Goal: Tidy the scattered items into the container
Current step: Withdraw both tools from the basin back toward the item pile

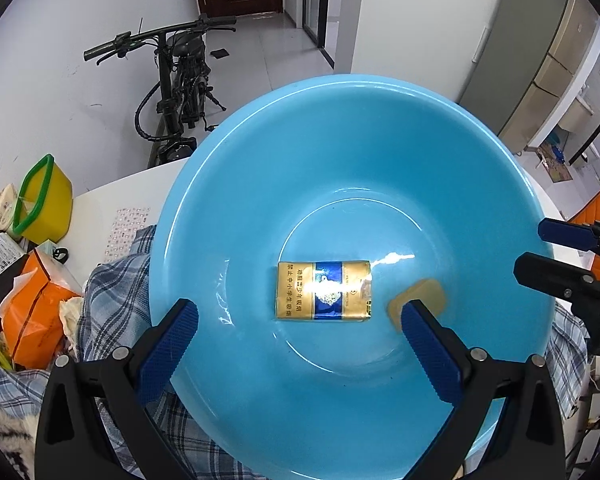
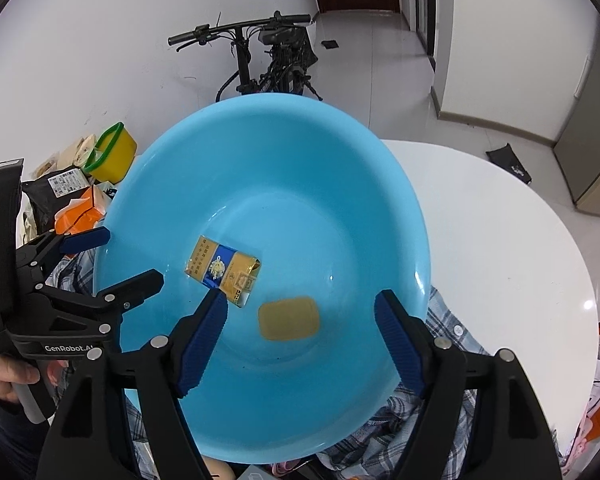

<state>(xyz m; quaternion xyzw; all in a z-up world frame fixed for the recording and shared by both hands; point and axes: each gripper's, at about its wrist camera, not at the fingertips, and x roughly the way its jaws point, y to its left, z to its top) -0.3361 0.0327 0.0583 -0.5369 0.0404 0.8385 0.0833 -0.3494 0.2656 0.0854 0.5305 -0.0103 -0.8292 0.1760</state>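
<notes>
Two items in the blue basin, both hand-held grippers open above it.

A gold-and-blue pack (image 2: 223, 273) and a tan soap-like bar (image 2: 289, 318) lie side by side on the basin (image 2: 268, 152) floor. The right hand-held gripper (image 2: 300, 312) and left hand-held gripper (image 1: 300, 320) hang spread, holding nothing. Plaid cloth (image 1: 116, 280) lies under the basin on the white tabletop (image 2: 500, 240); left, an orange bag (image 1: 36, 312) and yellow tub (image 1: 48, 200); far off, a bicycle (image 2: 268, 60).
</notes>
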